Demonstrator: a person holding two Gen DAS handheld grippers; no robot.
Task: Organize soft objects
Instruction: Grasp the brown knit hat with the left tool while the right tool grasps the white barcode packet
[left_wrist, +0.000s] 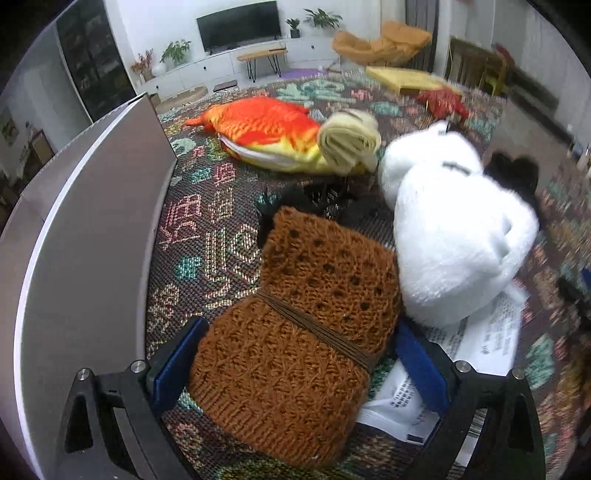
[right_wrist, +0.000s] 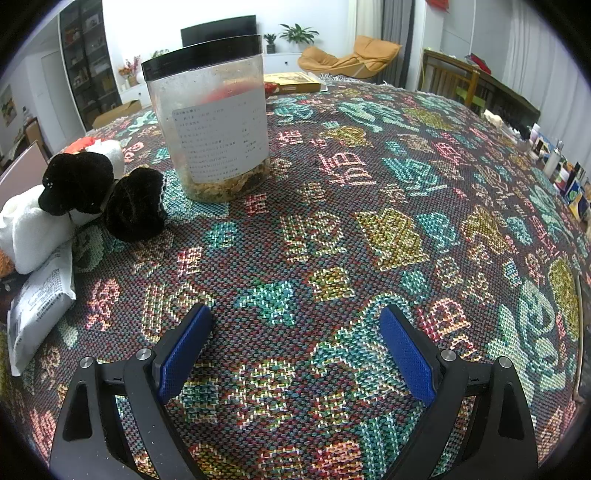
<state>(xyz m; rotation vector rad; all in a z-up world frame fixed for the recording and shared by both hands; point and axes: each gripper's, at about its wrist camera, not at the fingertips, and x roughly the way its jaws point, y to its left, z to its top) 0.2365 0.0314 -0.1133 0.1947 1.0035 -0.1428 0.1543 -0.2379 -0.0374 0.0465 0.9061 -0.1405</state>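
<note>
Patterned woven cloth covers the table. Left gripper is clamped on a brown knitted bundle beside the white plush. Right gripper hangs spread, empty.

The white plush toy is motion-blurred, perhaps a dog, hiding part of the packet.

Woven cloth: large Chinese-style characters worked into the pattern in pink, teal and yellow; none can be read with certainty
Clear jar: white label with rows of small print, too fine to read
White packet: lines of small dark print, blurred, unreadable
White packet, right wrist view: dense small print, illegible
Brands and numbers: none legible anywhere
</note>
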